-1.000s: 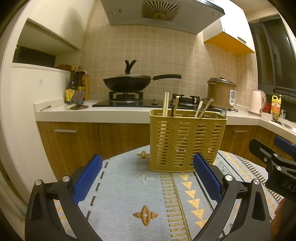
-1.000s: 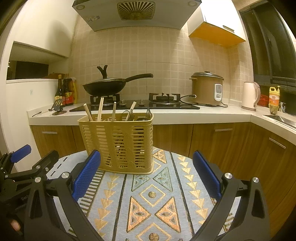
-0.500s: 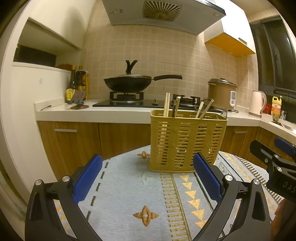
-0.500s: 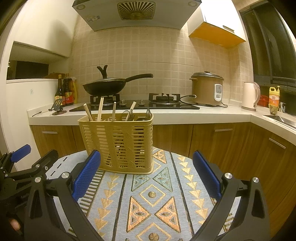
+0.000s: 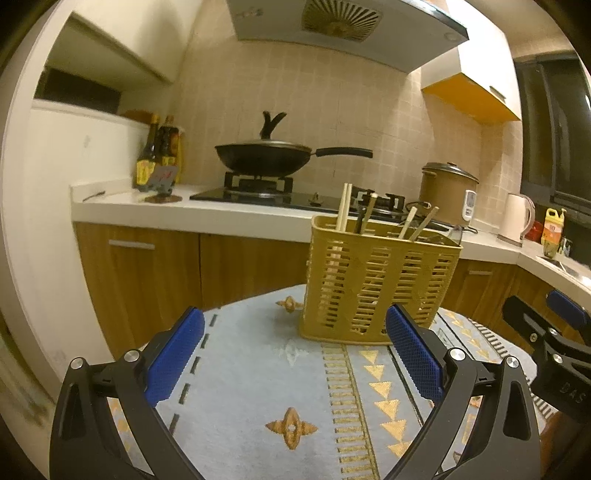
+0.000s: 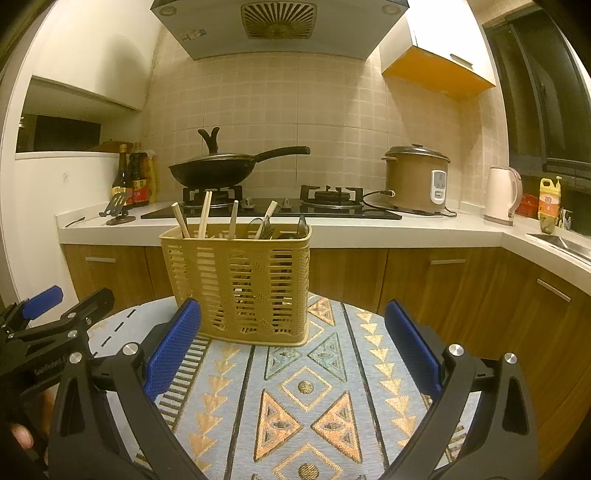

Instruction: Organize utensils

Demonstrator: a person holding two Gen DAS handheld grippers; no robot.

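Kitchen counters run along the back in warm light, with a tiled wall [image 6: 332, 110] behind a gas hob [image 6: 273, 210] and a range hood [image 6: 279, 26] at 12 o'clock overhead. On the hob's left burner sits a black wok [image 6: 214, 171], its handle pointing toward 3 o'clock; a brown rice cooker [image 6: 415, 181] stands right of the hob, a pale kettle [image 6: 502, 195] farther on toward 3 o'clock, and dark bottles [image 6: 131, 177] cluster at 9 o'clock on the counter [image 6: 369, 230]. Nearer the cameras, a round table carries a light blue cloth [image 6: 303, 387] woven with orange triangles and diamonds. A yellow slotted basket [image 6: 240, 284] stands upright on the cloth; in the right wrist view it lies at 12 o'clock just beyond the left fingertip, and in the left wrist view the same basket [image 5: 376, 288] sits toward 1 o'clock, behind the right fingertip. Pale chopsticks [image 6: 205, 214] lean out of its left part, and darker utensils [image 6: 264, 227] poke from its middle and right, though which compartment each occupies cannot be told. The right gripper [image 6: 293, 343] hovers over the cloth with its blue pads [image 6: 171, 350] spread wide and nothing between them. The left gripper [image 5: 295, 350] is likewise spread wide and empty, its pads [image 5: 413, 350] clear of the basket. Each gripper shows at the edge of the other's view: the left one at 8 o'clock in the right wrist picture, where a fingertip [image 6: 22, 435] of the person shows beside it.
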